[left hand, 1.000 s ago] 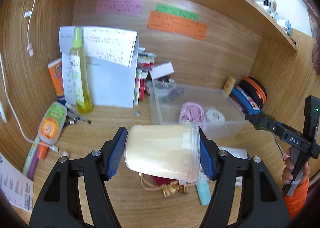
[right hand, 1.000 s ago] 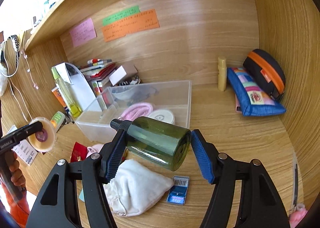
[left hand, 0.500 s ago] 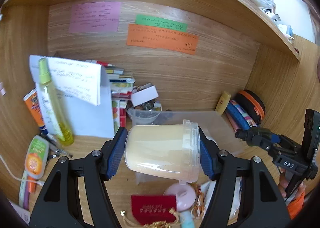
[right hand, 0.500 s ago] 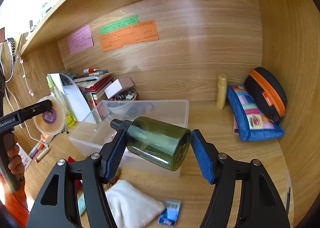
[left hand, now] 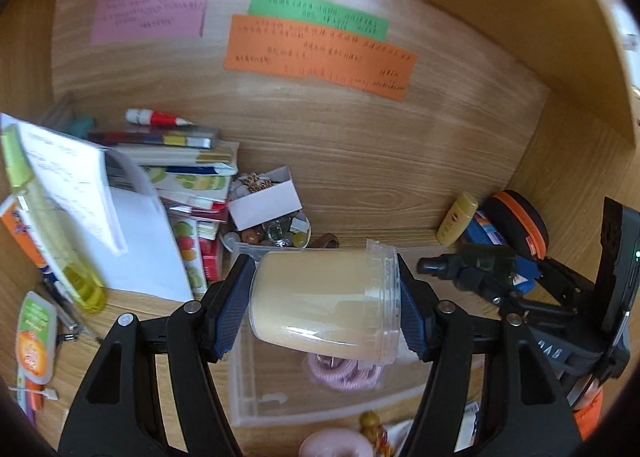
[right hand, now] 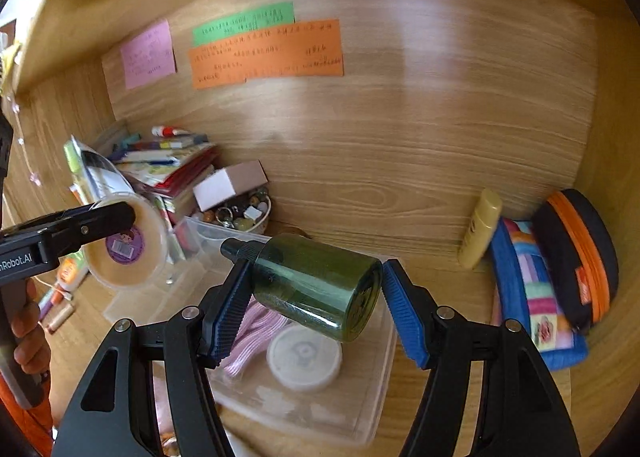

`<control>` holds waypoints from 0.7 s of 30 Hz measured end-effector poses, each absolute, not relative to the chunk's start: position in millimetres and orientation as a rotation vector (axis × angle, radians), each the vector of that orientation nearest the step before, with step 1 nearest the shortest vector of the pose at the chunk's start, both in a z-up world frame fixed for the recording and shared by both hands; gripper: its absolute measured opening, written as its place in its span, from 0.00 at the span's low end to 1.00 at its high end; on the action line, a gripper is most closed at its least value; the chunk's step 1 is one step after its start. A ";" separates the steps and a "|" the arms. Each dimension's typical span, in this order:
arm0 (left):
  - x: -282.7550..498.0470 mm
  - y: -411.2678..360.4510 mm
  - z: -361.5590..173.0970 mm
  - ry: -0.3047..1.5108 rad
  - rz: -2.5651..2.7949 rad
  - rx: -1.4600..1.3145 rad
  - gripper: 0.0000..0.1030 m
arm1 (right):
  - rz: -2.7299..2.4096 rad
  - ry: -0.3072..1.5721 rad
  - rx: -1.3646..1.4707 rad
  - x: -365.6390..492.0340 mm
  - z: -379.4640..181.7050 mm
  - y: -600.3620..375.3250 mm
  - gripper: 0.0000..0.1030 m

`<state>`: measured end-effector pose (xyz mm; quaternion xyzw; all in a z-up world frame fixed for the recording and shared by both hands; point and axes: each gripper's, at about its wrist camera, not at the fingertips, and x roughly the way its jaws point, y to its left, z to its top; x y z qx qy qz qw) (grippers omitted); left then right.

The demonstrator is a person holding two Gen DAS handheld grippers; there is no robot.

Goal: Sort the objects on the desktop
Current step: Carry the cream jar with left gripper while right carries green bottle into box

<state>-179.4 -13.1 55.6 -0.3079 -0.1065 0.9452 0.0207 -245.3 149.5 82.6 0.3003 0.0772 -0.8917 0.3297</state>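
Note:
My left gripper (left hand: 324, 309) is shut on a cream-filled clear jar (left hand: 320, 305), which lies sideways between the blue pads. My right gripper (right hand: 316, 305) is shut on a dark green bottle (right hand: 316, 285) with a black cap pointing left. Both hang over a clear plastic bin (right hand: 372, 397), whose near wall (left hand: 248, 397) shows under the jar. In the bin lie a pink coiled item (right hand: 256, 329) and a round white lid (right hand: 304, 357). The right wrist view shows the jar (right hand: 124, 245) at the left. The left wrist view shows the bottle (left hand: 480, 261) at the right.
A stack of books (left hand: 188, 161) and a small bowl of beads (left hand: 276, 233) stand behind the bin. A yellow-green spray bottle (left hand: 52, 241) leans at the left. A yellow tube (right hand: 480, 229), a striped pouch (right hand: 532, 297) and a black-and-orange case (right hand: 576, 257) sit at the right.
Both grippers have moved forward toward the back wall, each still holding its object. The bin now lies right under them, and the clutter at the desk's front has dropped out of view.

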 end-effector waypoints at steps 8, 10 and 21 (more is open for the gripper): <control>-226.2 -3.1 19.3 -0.360 2.868 -1.142 0.64 | -2.336 0.281 0.876 -265.6 51.0 131.8 0.60; -230.1 0.0 10.1 -0.339 2.861 -1.172 0.64 | -2.365 0.306 0.878 -267.5 46.0 131.4 0.60; -242.4 12.8 -11.8 -0.229 2.872 -1.269 0.64 | -2.352 0.455 0.913 -266.8 28.7 118.1 0.60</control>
